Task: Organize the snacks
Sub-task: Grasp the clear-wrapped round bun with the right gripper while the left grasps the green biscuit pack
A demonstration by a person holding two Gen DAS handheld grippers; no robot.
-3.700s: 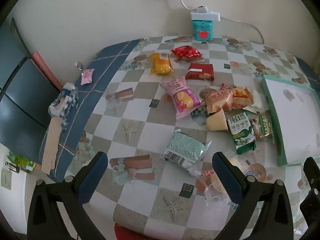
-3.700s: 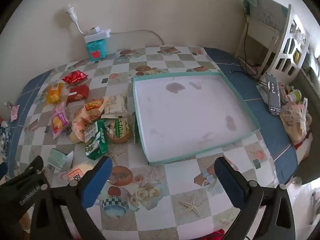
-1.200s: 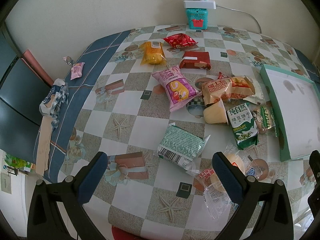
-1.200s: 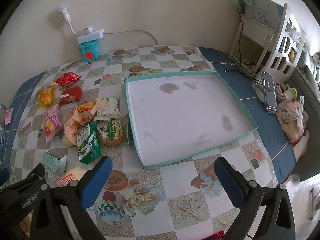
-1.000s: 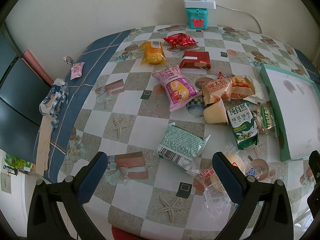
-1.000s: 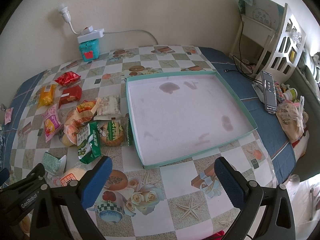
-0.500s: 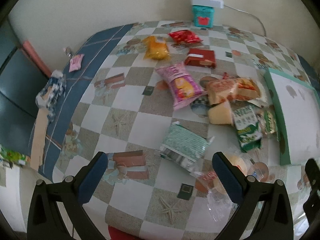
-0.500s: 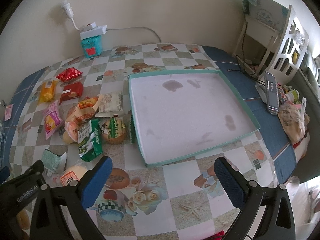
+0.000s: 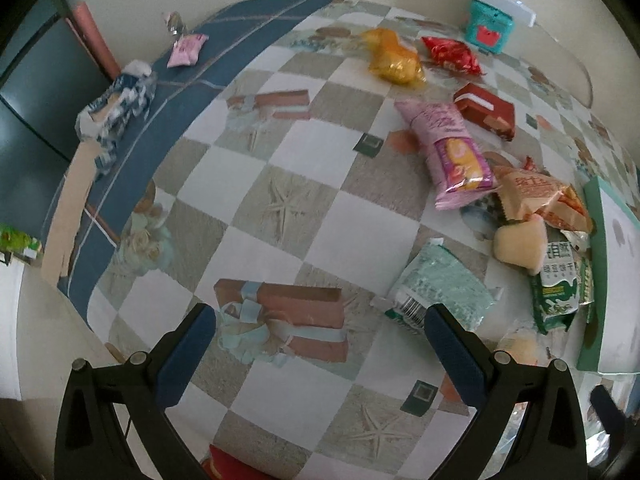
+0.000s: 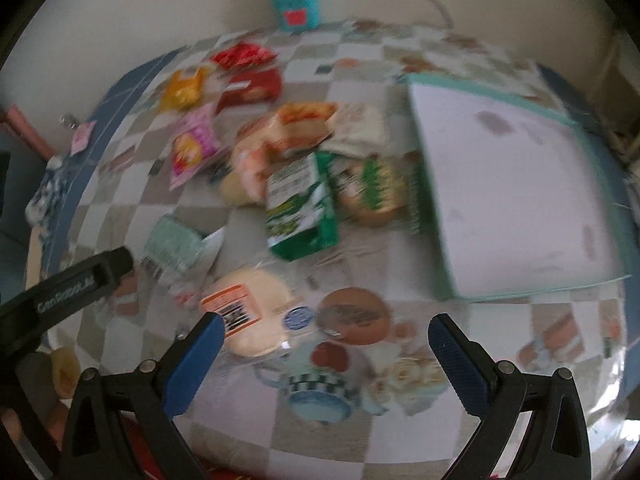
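- Teal-rimmed tray (image 10: 436, 216) lies bare on the counter (image 9: 320, 208); nothing is sorted yet.
- Your snacks lie scattered just beside its left edge: green biscuit pack (image 10: 300, 208), pink bag (image 9: 452, 152), mint packet (image 9: 440, 284), bun (image 10: 252, 316).
- Your left tongs (image 9: 320, 344) and right tongs (image 10: 326, 356) both gape wide, carrying nothing.
- Every packet is left to move.

Both views are lit softly and evenly, rather dimly, with faint shadows cast. Strong fisheye curvature and dark vignetted corners are seen. The left wrist view is fairly sharp; the right wrist view is smeared by motion blur, so package print is unreadable.
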